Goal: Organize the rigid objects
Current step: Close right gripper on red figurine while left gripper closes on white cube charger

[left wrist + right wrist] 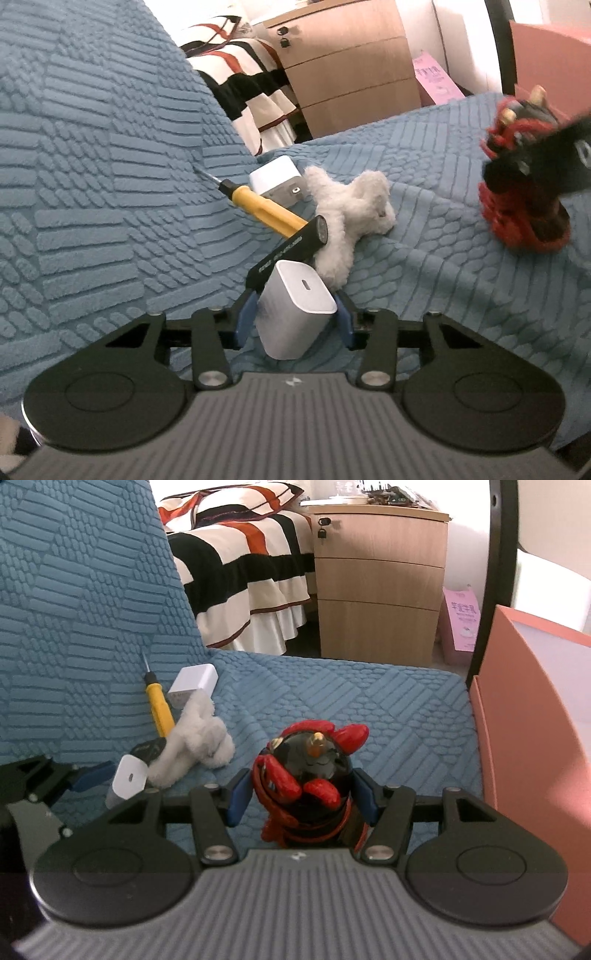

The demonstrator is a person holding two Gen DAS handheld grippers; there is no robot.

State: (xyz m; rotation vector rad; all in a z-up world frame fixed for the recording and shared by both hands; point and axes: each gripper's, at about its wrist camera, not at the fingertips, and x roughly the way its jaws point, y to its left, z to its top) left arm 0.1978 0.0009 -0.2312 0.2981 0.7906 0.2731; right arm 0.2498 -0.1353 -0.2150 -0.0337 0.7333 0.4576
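Observation:
My left gripper [295, 314] is shut on a white charger cube [295, 314], held just above the blue sofa seat [424, 266]. Just beyond it lie a black stick-shaped device [291, 247], a yellow-handled screwdriver [258, 206], a second white charger [275, 177] and a white fluffy toy [354, 218]. My right gripper [303, 794] is shut on a black and red figurine [306, 775]; it also shows in the left wrist view [524, 177] at the right. In the right wrist view, the left gripper with its cube [127, 779] is at the left.
An orange box [535, 738] stands at the sofa's right end. The sofa backrest [92, 147] rises on the left. Behind are a striped bed [240, 561], a wooden drawer cabinet [376, 583] and a pink carton [460, 620] on the floor.

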